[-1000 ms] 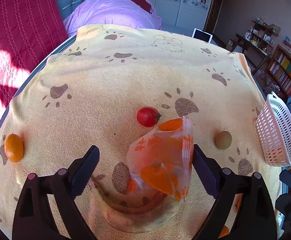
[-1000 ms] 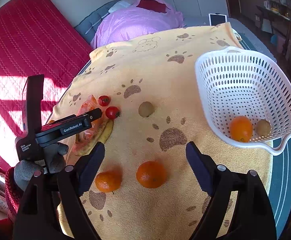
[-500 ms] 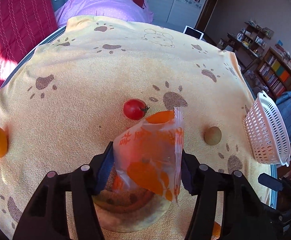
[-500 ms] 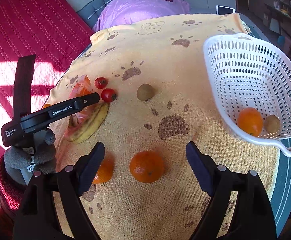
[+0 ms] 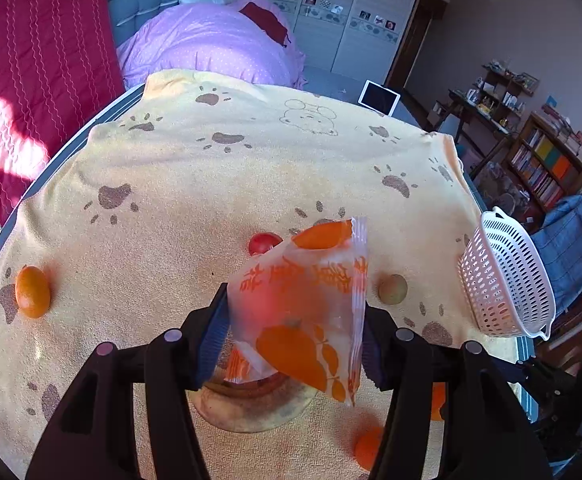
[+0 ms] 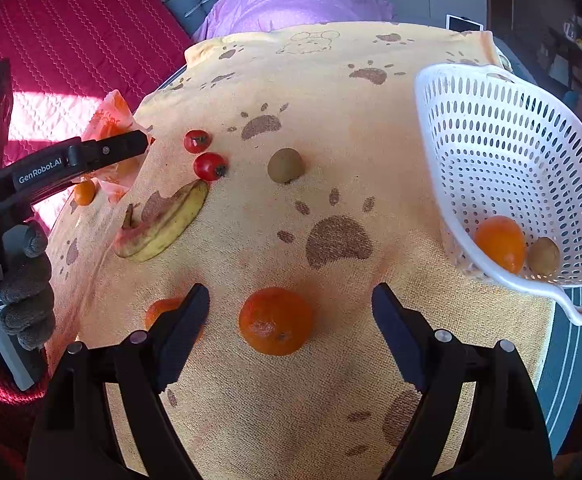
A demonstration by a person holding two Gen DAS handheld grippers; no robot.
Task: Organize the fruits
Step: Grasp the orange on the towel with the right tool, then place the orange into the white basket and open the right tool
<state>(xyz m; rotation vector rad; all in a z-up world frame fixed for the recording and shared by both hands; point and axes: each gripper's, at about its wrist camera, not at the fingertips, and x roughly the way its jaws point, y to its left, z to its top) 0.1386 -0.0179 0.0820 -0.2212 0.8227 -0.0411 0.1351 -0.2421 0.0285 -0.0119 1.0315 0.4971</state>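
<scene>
Task status: partly done. The white basket (image 6: pixel 507 168) at the bench's right edge holds two items, an orange fruit (image 6: pixel 499 243) and a small brownish fruit (image 6: pixel 543 256), touching each other at the low end. The rest of the basket is bare.

Still out on the paw-print cloth (image 6: pixel 331 92): a large mandarin (image 6: pixel 276 321) lying between the fingers of the right tongs (image 6: pixel 290 322); a second mandarin (image 6: pixel 159 313) just beside it, partly hidden by the left finger; two red tomatoes (image 6: pixel 204 157) close together; a brown-green round fruit (image 6: pixel 285 165) near them; a spotted banana (image 6: pixel 163 226); a small orange fruit (image 5: pixel 32 291) well apart near the cloth's left edge. By this count most of the fruit is left to sort.

Left tongs (image 5: pixel 291 320): closed narrow on an orange-printed plastic packet (image 5: pixel 307 300), both pads pressing its sides. In the right wrist view the packet hangs clear of the cloth, above the banana's end. Something red shows through the film; contents cannot be identified. Whether the packet belongs in the basket is a judgement call; it looks like wrapped fruit.

Right tongs: wide, nothing gripped, pads apart from the large mandarin on both sides. Likely next pick is that mandarin, with the basket near on the right.

A gloved hand (image 6: pixel 19 272) carries the left tongs.
</scene>
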